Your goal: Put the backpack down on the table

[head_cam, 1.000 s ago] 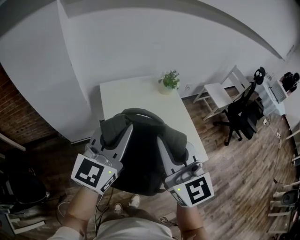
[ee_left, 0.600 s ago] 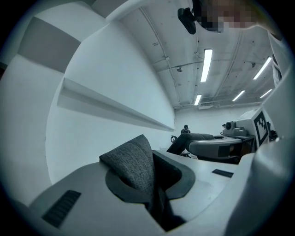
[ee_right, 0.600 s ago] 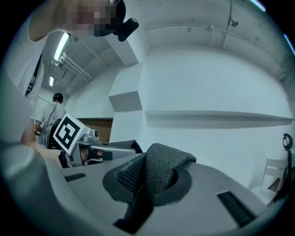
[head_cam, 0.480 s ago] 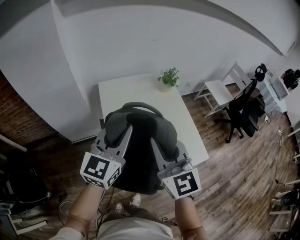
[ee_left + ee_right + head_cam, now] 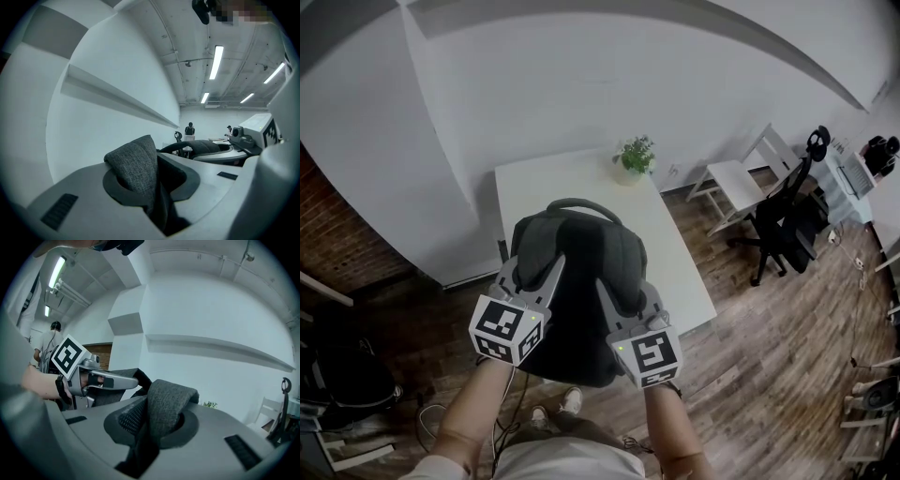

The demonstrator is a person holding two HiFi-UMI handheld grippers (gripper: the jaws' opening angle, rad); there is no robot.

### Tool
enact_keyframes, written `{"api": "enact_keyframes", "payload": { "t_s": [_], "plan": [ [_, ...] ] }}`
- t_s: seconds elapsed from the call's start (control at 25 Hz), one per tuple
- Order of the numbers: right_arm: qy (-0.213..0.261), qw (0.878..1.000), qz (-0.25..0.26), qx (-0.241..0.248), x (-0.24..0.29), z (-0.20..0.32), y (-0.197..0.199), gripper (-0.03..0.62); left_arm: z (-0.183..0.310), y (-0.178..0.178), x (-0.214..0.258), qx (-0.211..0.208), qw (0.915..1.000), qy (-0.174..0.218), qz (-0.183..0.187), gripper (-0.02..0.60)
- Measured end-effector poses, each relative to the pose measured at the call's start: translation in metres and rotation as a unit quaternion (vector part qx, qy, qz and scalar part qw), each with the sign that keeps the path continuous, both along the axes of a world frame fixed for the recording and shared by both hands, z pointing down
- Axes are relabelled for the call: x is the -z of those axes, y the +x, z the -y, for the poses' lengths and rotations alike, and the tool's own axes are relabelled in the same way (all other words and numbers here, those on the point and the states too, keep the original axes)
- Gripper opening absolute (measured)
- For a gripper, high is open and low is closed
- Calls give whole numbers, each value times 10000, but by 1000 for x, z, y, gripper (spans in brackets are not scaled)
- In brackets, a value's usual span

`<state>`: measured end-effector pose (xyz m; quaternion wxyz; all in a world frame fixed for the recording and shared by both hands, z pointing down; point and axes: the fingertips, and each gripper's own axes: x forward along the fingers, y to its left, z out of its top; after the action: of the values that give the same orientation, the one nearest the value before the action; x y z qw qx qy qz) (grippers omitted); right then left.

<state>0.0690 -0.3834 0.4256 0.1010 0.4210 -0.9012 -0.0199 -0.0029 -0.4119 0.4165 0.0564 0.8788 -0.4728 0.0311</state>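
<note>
Backpack (image 5: 577, 272), dark grey woven cloth with a rounded top and arched handle, is over the white rectangular table's (image 5: 544, 183) near edge. Your left gripper (image 5: 157, 206) pinches a folded strap (image 5: 136, 164), its jaws just now easing apart. Your right gripper (image 5: 150, 446) is clamped on the other strap (image 5: 166, 404), mesh-backed.

A small potted plant (image 5: 637, 157) stood at one o'clock in the head view. At two o'clock was a low white side table (image 5: 736, 183), and just beside it, at three o'clock, a black office chair (image 5: 783, 225). Wood-plank flooring (image 5: 769, 356) filled four o'clock, and a brick wall (image 5: 337, 234) showed at nine o'clock. In the left gripper view, strip lights (image 5: 215, 61) ran along the ceiling at one o'clock, and a distant person (image 5: 190, 129) stood near centre.
</note>
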Motion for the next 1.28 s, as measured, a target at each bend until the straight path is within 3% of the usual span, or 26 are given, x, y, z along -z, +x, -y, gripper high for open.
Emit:
{"api": "enact_keyframes", "payload": {
  "t_s": [0.2,0.36,0.68,0.76,1.28],
  "plan": [
    [-374,9990,-169,-158,-28,14,5,68,14,-3,-22,70,9996,-270,62,106],
    [-700,9970,19,-319,-43,20,13,140,21,-5,-34,107,9990,-430,94,132],
    [-987,9931,209,-598,-59,22,27,224,24,-8,-51,297,9988,-279,275,222],
    [-986,9927,173,-669,-62,22,30,232,23,-13,-60,360,9982,-313,361,276],
    [-1007,9913,91,-838,-67,6,28,232,9,-19,-74,315,9972,-495,455,298]
  ]
}}
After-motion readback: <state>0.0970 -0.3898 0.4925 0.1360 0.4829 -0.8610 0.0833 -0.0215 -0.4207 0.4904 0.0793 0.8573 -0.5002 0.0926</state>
